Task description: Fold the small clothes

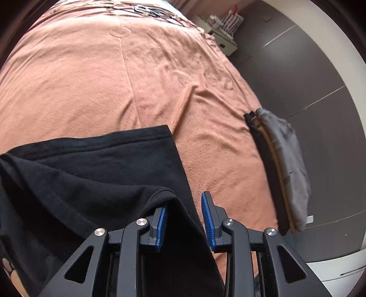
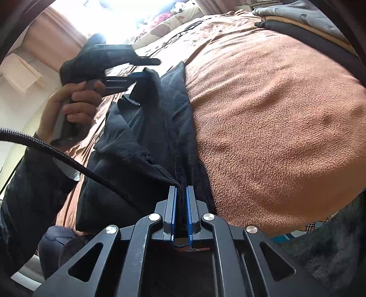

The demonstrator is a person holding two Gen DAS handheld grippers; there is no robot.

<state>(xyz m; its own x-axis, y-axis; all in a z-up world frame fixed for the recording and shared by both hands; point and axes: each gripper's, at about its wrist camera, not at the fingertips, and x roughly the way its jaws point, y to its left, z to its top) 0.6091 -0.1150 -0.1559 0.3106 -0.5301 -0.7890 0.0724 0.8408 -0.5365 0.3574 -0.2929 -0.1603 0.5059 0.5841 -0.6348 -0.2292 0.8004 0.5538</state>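
Left gripper (image 1: 184, 219) spread wide, blue pads (image 1: 208, 219) well apart, one finger tucked under cloth. Right gripper (image 2: 181, 201) pinched nearly closed on black fabric. Left hand (image 2: 73, 109) wrapped round the handle of its gripper, seen from the right wrist.

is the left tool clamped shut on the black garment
No, the left tool is open, a wide gap between its blue pads, with the black garment draped over one pad only.

Wide bed with salmon-orange fleecy blanket (image 1: 91, 75) fills both views. Dark grey floor tiles with pale grout lines (image 1: 295, 70) run beside the bed. Small white cabinet (image 1: 219, 34) past its far corner. Overexposed bright window (image 2: 128, 16) beyond the bed, peach curtain (image 2: 57, 34) beside it.
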